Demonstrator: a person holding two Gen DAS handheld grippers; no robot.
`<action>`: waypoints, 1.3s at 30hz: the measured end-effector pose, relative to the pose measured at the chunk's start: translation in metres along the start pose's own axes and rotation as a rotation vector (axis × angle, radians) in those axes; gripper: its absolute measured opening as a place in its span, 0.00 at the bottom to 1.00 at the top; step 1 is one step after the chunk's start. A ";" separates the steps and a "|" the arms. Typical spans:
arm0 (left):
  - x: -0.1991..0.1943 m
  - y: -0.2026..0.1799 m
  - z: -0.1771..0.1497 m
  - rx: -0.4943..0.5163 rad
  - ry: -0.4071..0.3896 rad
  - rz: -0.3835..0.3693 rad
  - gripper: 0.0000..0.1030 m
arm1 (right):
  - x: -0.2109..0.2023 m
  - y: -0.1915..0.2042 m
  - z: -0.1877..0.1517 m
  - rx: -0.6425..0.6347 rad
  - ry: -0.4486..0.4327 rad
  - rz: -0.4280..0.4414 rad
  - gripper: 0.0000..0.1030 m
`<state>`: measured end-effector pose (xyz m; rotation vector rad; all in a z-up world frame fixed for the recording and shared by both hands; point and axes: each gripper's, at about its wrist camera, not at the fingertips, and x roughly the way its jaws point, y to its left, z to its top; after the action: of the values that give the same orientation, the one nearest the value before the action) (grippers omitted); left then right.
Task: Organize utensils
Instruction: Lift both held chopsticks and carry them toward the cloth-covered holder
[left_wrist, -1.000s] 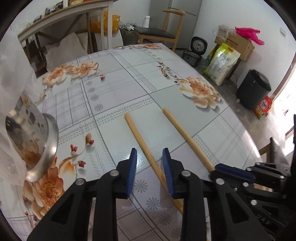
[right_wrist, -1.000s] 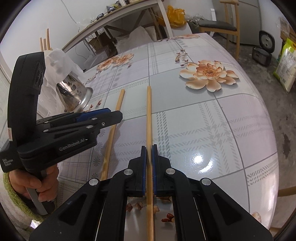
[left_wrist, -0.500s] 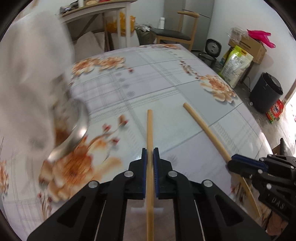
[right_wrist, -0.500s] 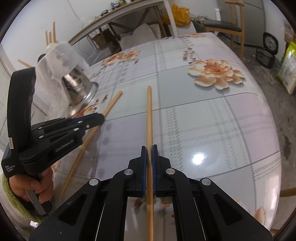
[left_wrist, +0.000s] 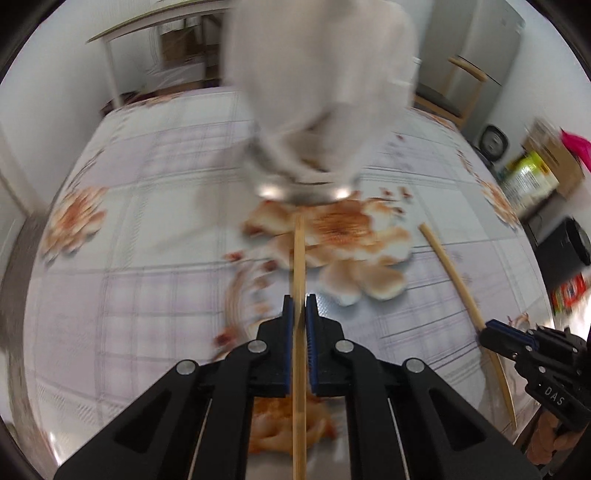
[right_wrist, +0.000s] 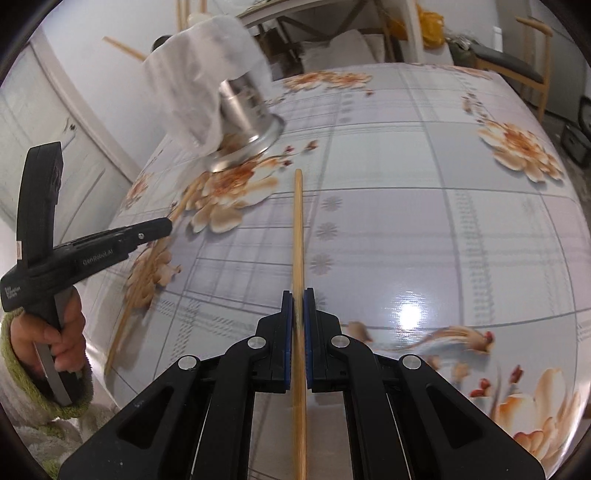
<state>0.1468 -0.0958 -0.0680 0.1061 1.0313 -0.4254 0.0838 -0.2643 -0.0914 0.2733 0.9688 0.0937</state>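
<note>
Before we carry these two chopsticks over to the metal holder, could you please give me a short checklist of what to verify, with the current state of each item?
1. Left gripper shut on the left chopstick: ok, jaws closed on its shaft.
2. Right gripper shut on the right chopstick: ok, jaws closed on it.
3. Metal holder standing on the table: ok, its flared base sits flat.
4. Holder opening free: not ok, a white cloth drapes over its top and side.
5. Chopsticks apart: ok, a gap shows between them in both views.
6. Room inside the holder: cannot tell, the cloth hides it and the left view is blurred.
</note>
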 end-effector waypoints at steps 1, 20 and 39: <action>-0.001 0.004 -0.001 -0.010 0.001 0.006 0.06 | 0.001 0.001 0.000 -0.003 0.000 0.000 0.04; -0.009 0.016 0.004 0.035 0.079 -0.060 0.31 | 0.004 -0.002 0.003 0.016 0.007 0.030 0.04; 0.023 0.007 0.030 0.125 0.068 0.073 0.20 | 0.005 0.001 0.006 0.005 0.029 0.012 0.04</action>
<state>0.1837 -0.1046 -0.0733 0.2708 1.0636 -0.4225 0.0917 -0.2635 -0.0924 0.2827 0.9964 0.1067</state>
